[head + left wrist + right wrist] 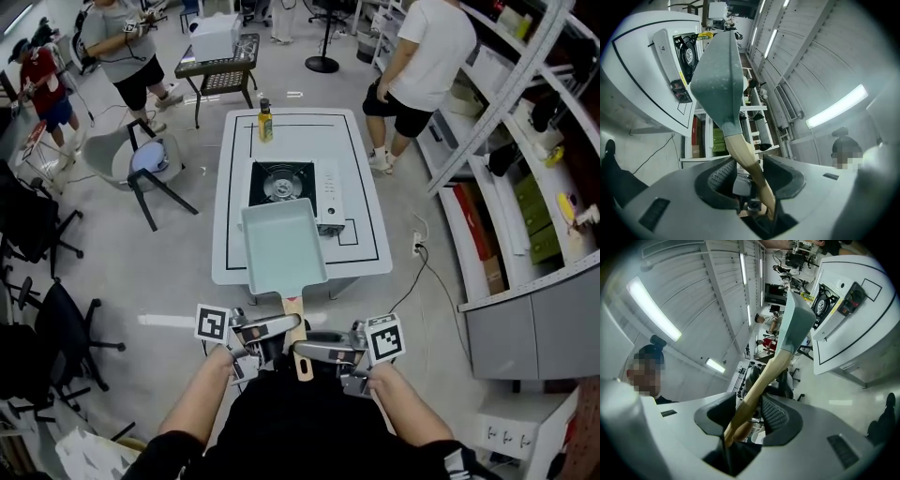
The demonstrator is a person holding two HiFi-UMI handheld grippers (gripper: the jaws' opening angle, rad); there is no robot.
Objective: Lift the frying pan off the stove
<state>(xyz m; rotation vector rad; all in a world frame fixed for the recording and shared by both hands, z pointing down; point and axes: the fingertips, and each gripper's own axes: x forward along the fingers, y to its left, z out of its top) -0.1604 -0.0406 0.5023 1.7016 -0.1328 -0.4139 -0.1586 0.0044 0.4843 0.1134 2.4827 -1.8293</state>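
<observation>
Head view: I hold the frying pan (pixel 284 248) aloft ahead of both tongs, short of the stove (pixel 281 183), its long axis running straight away from me over the desk (pixel 361 253). The left tongs (pixel 281 328) sit nearer the pan than the right tongs (pixel 314 352).

Left gripper view: jaws clamped on the wooden handle (pixel 743 152).

Right gripper view: likewise clamped, pan pointing away.

No legible text, labels, brands or numbers anywhere.
</observation>
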